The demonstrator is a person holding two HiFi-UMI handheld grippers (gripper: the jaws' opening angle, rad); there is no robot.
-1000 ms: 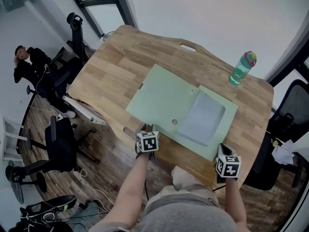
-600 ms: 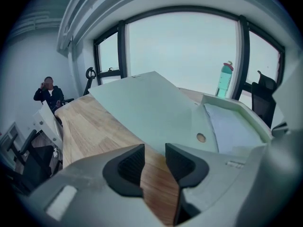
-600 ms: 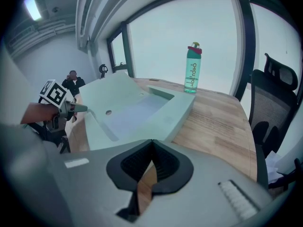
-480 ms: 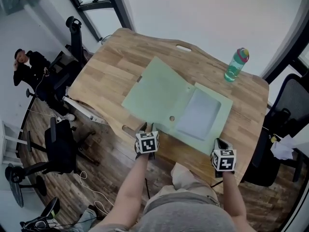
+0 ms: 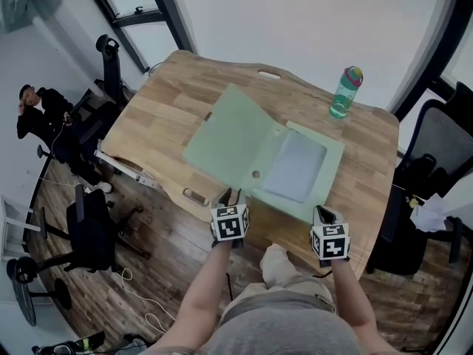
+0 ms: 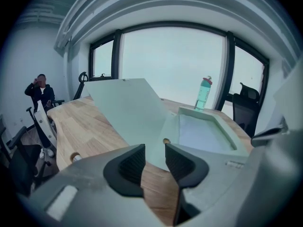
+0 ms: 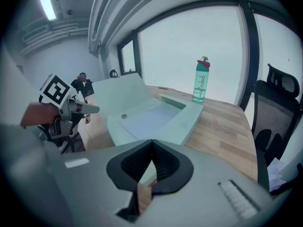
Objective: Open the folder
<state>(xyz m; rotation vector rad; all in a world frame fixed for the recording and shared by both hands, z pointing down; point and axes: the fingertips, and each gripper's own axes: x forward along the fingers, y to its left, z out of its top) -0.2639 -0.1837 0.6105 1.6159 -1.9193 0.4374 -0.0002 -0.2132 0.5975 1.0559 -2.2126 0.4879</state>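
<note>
Lying open on the table (image 5: 159,120): folder (image 5: 244,143).
Left tongs (image 6: 155,157) apart, right tongs (image 7: 152,156) together, both empty, folder just beyond them.

Cool daylight, strong fisheye edge distortion

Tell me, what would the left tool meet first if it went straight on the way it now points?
Most likely the left tool would meet the near edge of the open green folder, or the bare wooden table just before it; depth is unclear. Its jaws stand apart with nothing between them.
</note>
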